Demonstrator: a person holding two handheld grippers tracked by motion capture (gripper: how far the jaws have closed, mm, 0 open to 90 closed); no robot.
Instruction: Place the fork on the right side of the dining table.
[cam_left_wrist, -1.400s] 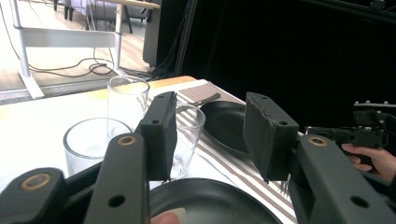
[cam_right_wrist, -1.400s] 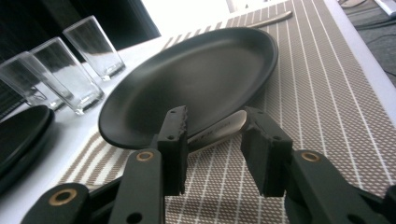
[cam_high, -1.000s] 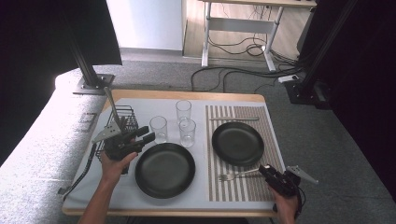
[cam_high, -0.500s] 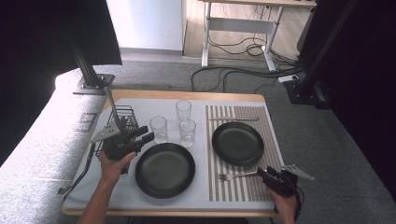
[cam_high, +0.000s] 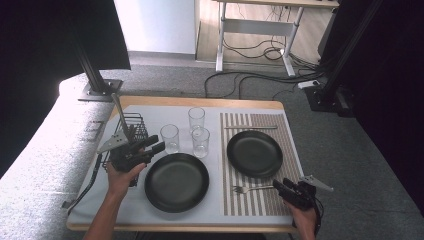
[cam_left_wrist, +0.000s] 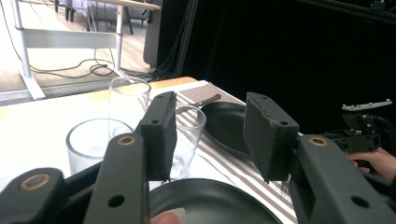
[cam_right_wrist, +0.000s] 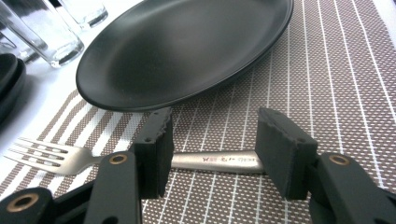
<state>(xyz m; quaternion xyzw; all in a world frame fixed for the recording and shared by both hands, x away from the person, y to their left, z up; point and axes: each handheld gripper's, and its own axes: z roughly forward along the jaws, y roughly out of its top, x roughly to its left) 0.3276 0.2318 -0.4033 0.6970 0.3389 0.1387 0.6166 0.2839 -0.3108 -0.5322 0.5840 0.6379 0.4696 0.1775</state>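
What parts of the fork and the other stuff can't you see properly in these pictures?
- Fork: the right gripper view's near jaws cover the handle's two ends.
- Fork: tiny in the high view; tines blur together.
- Knife behind the right plate: too small to make out.
- Wire basket: left gripper hides its contents.

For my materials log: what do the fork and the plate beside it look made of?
Fork: bare metal, likely stainless steel, with a brushed silvery sheen and a stamped mark on the handle. Plate: matte black with soft highlights, possibly glazed ceramic or melamine; the look leaves it open.
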